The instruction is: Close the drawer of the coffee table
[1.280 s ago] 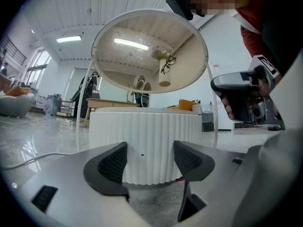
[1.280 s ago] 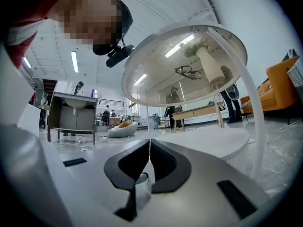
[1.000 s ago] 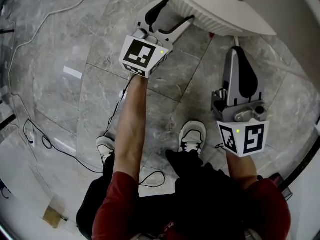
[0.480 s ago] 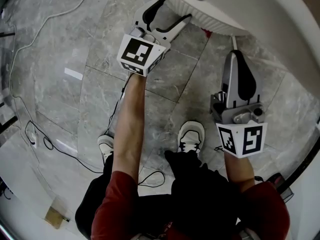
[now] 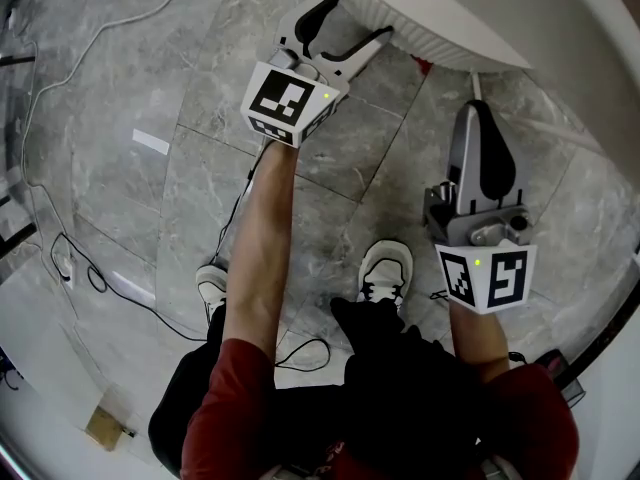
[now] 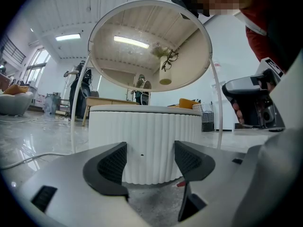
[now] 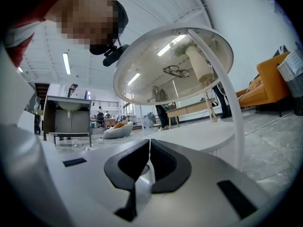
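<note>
The coffee table [image 5: 420, 28] is a white round drum with a ribbed side, at the top of the head view. In the left gripper view its ribbed wall [image 6: 147, 141] looks unbroken, with a small dark dot [image 6: 141, 154] on it and a round glass top [image 6: 151, 46] above. My left gripper [image 5: 355, 20] is open, its fingertips close to the ribbed wall, nothing between them [image 6: 150, 155]. My right gripper [image 5: 478, 110] hangs lower right, short of the table, jaws shut and empty [image 7: 149, 150].
Grey marble floor tiles lie all round. Thin cables [image 5: 60, 258] trail over the floor at the left. The person's shoes [image 5: 385, 273] [image 5: 212, 288] stand below the grippers. A small red piece [image 5: 422, 65] sits at the table's foot. A cardboard scrap [image 5: 103, 426] lies bottom left.
The left gripper swayed a little to the left and came back, staying open by the ribbed wall. The right gripper has barely moved and stays shut.
</note>
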Demonstrator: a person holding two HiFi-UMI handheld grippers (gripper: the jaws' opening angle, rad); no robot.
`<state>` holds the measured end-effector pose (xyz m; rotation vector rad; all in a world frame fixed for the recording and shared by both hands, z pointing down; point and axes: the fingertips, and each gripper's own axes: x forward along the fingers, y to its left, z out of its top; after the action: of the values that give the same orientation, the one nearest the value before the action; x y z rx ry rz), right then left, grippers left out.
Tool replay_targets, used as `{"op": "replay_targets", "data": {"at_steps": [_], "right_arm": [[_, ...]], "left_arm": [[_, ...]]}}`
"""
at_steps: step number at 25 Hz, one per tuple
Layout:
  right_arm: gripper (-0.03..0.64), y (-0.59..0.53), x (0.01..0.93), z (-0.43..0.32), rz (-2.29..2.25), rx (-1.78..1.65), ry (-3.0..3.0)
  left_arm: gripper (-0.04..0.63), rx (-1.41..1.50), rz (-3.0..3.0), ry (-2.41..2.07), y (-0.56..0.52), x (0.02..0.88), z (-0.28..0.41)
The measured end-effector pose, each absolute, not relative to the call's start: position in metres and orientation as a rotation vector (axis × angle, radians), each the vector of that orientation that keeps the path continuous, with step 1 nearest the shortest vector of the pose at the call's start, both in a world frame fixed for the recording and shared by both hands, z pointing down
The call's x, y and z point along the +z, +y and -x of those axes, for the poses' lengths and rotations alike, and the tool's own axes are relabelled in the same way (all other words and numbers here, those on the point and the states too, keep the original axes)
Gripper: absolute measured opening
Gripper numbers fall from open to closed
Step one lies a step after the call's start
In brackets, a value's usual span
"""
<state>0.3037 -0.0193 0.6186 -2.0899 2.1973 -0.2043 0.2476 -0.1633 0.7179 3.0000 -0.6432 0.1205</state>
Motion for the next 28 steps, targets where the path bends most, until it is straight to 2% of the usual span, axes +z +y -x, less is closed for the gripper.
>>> {"op": "replay_targets", "data": {"at_steps": [7,14,20,28], "right_arm": [[0.023,-0.023,0.618,-0.291,2.066,-0.206,2.223],[0.023,-0.024,0.618,-0.275,2.036,-0.204,2.244],[0.023,-0.022,0.623,-0.256,2.012,-0.209,2.278],[0.023,-0.017,0.621,-0.242,2.024,-0.195,2.294]], "left_arm": [[0.314,0.095,-3.013,-0.610,-0.149,0.714,-0.240],[0.314,0.095,-2.987,-0.660,-0.140,0.720,-0.203],[0.314,0.255,-2.976,-0.789,-0.133,0.715,-0.165],[0.314,0.242,-2.985,-0.750,-0.115,0.708,-0.155]]}}
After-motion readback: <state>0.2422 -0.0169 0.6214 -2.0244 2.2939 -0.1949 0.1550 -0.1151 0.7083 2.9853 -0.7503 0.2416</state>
